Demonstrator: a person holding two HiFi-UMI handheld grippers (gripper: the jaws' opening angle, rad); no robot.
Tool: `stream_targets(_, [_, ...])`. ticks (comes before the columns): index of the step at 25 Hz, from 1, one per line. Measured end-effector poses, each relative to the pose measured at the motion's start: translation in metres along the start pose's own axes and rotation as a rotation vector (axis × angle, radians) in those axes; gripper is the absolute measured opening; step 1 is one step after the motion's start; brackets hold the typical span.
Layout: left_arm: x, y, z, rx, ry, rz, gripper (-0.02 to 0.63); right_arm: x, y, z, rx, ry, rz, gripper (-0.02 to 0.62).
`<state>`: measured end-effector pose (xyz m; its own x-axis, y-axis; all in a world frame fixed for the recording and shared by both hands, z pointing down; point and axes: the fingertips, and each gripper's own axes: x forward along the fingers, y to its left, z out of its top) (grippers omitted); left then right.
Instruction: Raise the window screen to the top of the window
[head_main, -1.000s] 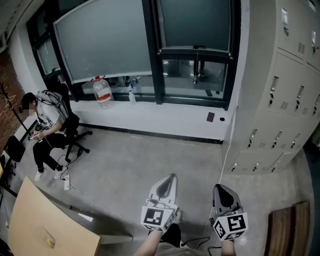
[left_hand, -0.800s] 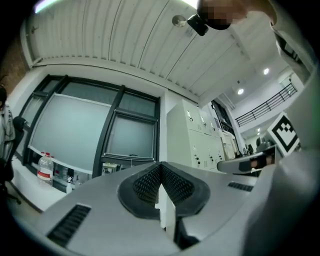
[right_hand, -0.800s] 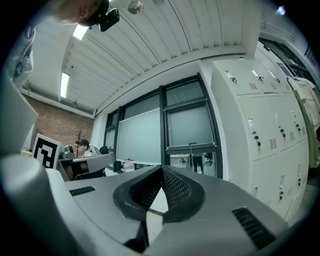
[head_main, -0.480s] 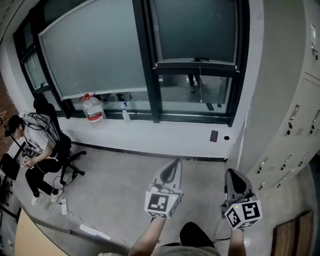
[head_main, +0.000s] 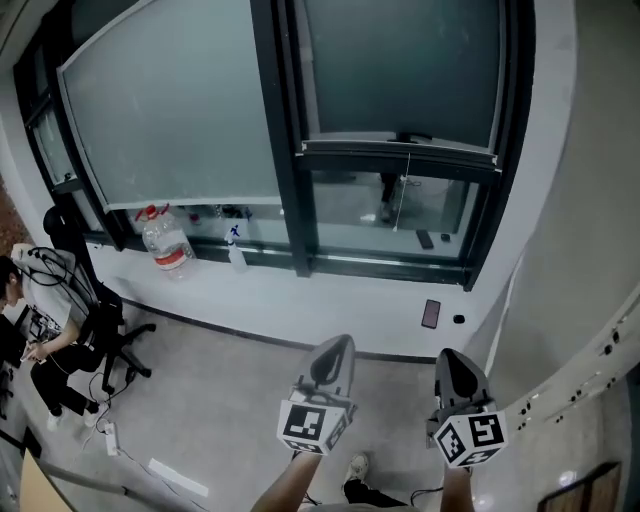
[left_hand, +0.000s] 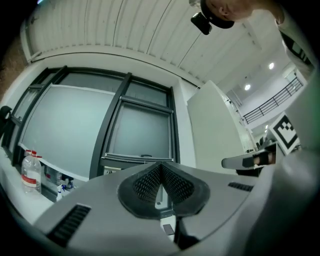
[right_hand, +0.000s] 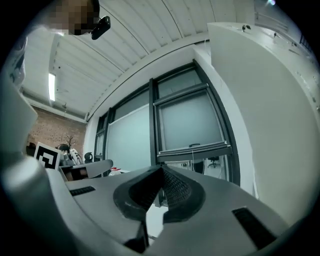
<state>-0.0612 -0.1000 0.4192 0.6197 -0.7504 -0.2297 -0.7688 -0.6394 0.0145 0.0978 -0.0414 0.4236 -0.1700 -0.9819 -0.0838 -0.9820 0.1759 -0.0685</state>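
Observation:
The window screen (head_main: 400, 70) is a grey-green blind in the right pane of a dark-framed window. Its bottom bar (head_main: 400, 152) hangs partway down, with a small handle and a thin cord below it, and clear glass shows under the bar. My left gripper (head_main: 338, 346) and right gripper (head_main: 450, 358) are side by side over the floor, short of the sill, pointing at that pane. Both are shut with nothing between the pads. The left gripper view has the screen (left_hand: 140, 132) beyond the left gripper (left_hand: 161, 165). The right gripper view has the bar (right_hand: 195, 149) beyond the right gripper (right_hand: 161, 169).
A white sill (head_main: 330, 300) runs under the window, with a large water bottle (head_main: 160, 245), a spray bottle (head_main: 235, 250) and a small dark flat thing (head_main: 431, 313) on it. White lockers (head_main: 600, 300) stand close on the right. A person (head_main: 40, 345) sits on an office chair at far left.
Both grippers have travelled together toward the window, which now fills more of the head view. The seated person has slid to the left edge. The jaws stayed shut.

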Motion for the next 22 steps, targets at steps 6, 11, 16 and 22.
stream_targets(6, [0.107, 0.050, -0.002, 0.015, -0.001, 0.023, 0.002, 0.109, -0.059, 0.001, -0.010, 0.030, -0.001, 0.006])
stream_targets(11, [0.174, 0.069, -0.026, 0.017, 0.012, 0.005, 0.002, 0.168, -0.097, 0.000, -0.030, 0.022, -0.016, 0.005])
stream_targets(16, [0.253, 0.098, -0.067, -0.004, 0.021, -0.019, 0.002, 0.228, -0.142, -0.009, -0.062, 0.030, -0.059, 0.005])
stream_targets(22, [0.376, 0.149, -0.084, -0.013, -0.004, -0.025, 0.002, 0.345, -0.207, 0.006, -0.096, 0.024, -0.098, 0.005])
